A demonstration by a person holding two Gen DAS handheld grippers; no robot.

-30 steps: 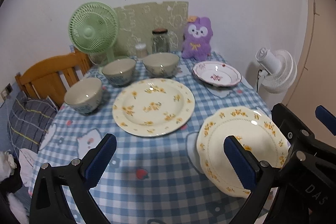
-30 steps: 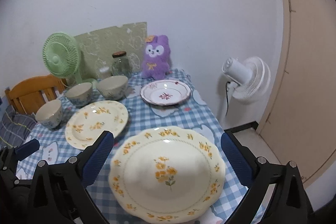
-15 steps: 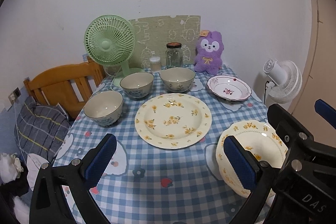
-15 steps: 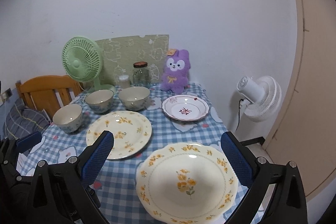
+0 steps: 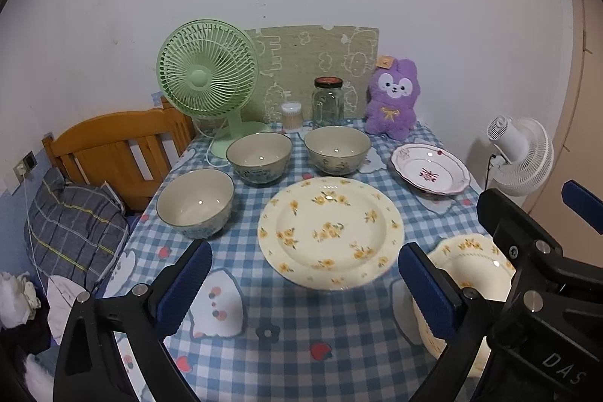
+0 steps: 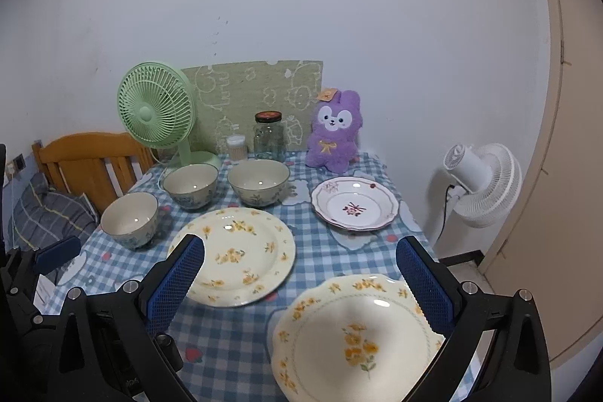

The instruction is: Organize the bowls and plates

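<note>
At four o'clock in the left wrist view, the right gripper (image 5: 580,236) is hiding part of the scalloped plate (image 5: 465,255).

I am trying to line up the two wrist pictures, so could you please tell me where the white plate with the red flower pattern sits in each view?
Left wrist view: the red-flowered plate sits right of centre, beyond the large round yellow-flowered plate.
Right wrist view: the red-flowered plate sits just right of centre, in the middle distance.
Shared landmark: the purple plush toy stands just behind the plate in both.
</note>
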